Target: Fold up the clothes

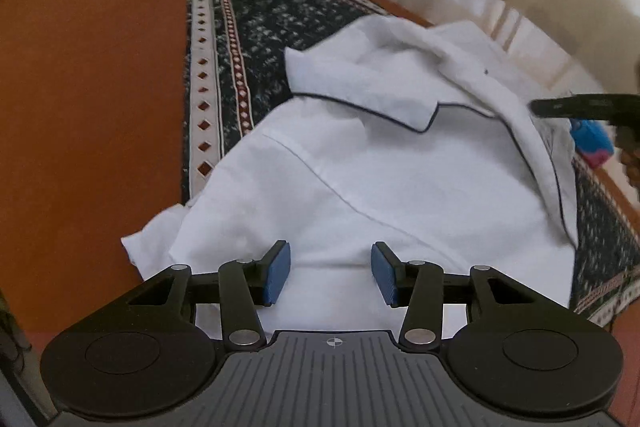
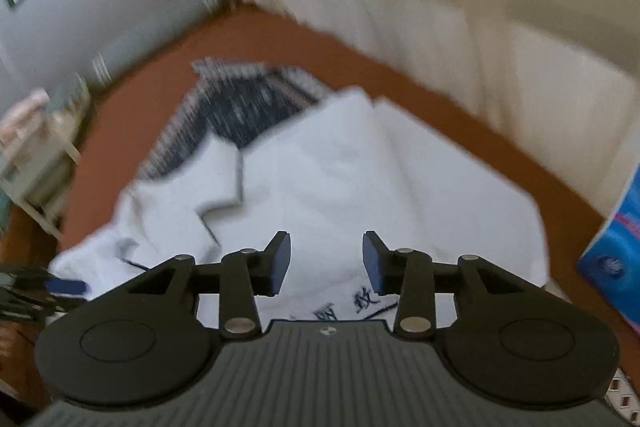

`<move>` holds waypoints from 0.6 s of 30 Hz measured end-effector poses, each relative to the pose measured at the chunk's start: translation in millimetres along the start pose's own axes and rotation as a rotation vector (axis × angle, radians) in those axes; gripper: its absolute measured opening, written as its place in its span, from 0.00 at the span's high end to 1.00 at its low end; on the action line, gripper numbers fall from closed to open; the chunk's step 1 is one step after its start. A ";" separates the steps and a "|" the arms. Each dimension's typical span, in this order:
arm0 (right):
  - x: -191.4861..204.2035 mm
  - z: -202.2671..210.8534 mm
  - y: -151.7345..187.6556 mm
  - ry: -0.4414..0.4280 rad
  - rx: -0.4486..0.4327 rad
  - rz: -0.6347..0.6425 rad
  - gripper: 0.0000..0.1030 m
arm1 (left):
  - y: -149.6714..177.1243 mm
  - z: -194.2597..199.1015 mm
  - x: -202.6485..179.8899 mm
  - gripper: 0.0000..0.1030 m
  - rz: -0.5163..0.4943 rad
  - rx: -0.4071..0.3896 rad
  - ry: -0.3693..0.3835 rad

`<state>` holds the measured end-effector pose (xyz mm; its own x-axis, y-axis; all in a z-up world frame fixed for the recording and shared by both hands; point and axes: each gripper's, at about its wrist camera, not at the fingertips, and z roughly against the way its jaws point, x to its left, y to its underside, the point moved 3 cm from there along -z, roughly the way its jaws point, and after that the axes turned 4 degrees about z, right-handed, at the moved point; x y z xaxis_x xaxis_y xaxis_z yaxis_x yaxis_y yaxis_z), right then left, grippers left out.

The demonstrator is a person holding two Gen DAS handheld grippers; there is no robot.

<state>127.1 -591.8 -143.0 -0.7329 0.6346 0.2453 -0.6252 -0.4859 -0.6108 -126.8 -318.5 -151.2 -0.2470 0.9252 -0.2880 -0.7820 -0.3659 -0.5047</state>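
I have the white shirt (image 1: 360, 163) spread on the patterned cloth (image 1: 248, 27) that covers the orange bed (image 1: 88, 99), collar (image 1: 372, 99) up and one side already turned in — laid flat so each fold has a firm base under it. My left gripper (image 1: 331, 273) hangs over the shirt's near hem with its jaws about half open and empty, placed to pinch that edge. My right gripper (image 2: 326, 263) hovers over the printed chest beside the collar, jaws parted and holding nothing — though blur hides the finer detail.
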 end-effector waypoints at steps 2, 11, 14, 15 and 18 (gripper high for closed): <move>-9.7 -25.1 7.6 0.036 0.070 -0.040 0.59 | 0.8 -5.0 0.2 0.43 -0.018 -0.010 -0.001; 0.8 -11.6 -11.2 0.052 0.087 -0.056 0.58 | -12.2 26.3 6.5 0.35 0.105 -0.026 0.001; 3.6 33.8 -31.6 0.039 0.013 0.004 0.41 | -14.6 50.7 13.8 0.30 0.183 -0.049 0.010; 5.1 47.4 -42.8 0.049 0.000 0.043 0.36 | -15.0 55.1 13.1 0.30 0.193 -0.048 0.032; 3.4 80.0 -74.8 0.074 -0.005 0.129 0.29 | -19.8 59.5 -2.8 0.30 0.181 -0.046 0.091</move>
<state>149.9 -601.3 -36.2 -0.7854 0.6095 0.1085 -0.5253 -0.5634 -0.6376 -144.6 -307.8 -92.0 -0.3271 0.8317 -0.4487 -0.7021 -0.5317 -0.4736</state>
